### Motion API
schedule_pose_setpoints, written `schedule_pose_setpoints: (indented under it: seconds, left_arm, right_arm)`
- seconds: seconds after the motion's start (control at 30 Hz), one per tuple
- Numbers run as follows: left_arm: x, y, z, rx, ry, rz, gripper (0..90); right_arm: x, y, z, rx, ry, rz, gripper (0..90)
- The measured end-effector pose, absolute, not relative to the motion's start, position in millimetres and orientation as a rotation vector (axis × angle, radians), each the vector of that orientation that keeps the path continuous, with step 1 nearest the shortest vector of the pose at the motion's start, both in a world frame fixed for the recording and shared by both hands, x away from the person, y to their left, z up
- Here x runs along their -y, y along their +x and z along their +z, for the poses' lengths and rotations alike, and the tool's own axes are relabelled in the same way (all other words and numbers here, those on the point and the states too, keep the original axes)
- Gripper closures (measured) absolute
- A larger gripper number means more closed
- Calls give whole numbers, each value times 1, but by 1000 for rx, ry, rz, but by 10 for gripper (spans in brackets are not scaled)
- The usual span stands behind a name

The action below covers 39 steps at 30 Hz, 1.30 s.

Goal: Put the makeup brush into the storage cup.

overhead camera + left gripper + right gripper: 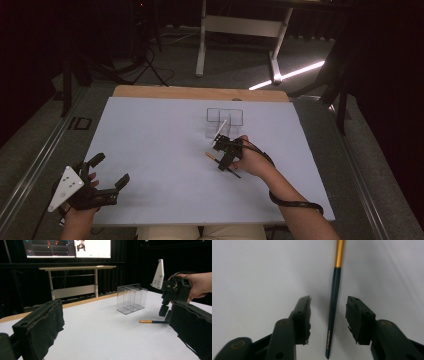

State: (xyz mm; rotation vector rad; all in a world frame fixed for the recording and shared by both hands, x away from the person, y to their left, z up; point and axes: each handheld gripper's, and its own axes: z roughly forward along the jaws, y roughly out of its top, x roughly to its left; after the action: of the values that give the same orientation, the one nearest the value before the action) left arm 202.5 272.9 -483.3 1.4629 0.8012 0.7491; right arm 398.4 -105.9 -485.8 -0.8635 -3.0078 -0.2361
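Left hand-held gripper [111, 172]: black, two blocky jaws faced with frayed dark padding; grey three-cornered plate with small holes on top. Right hand-held gripper [223, 161]: black, round pivot screws at jaw bases, matching grey plate, black cable looped around bare forearm. Light trousers, bottom centre.

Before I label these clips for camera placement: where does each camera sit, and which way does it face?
High view: above the person's side, looking forward and down on the white table; forearms, left gripper and right gripper show.
Left gripper view: rides the left gripper, looking level across the table at the clear organizer; its open jaws frame the right hand.
Right gripper view: looks down between its open jaws, right gripper, at the brush.
All three share the brush.
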Motion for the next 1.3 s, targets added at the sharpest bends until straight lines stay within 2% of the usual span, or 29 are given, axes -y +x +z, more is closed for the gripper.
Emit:
schedule_pose_setpoints:
  seconds: [0.47,0.63,0.93,1.3]
  left_arm:
    - [-273,203,-484,-799,1461,748,3]
    - [-273,202,-484,-793,1454,746,3]
    - [-273,202,-484,-796,1455,747,3]
    - [-272,202,-484,-795,1466,749,3]
  right_arm:
    - [92,411,-492,3031,-884,-278,634]
    - [88,414,-497,3051,-881,-251,717]
    - [81,419,-504,3073,-867,-220,723]
    - [68,409,-505,3139,-855,-127,835]
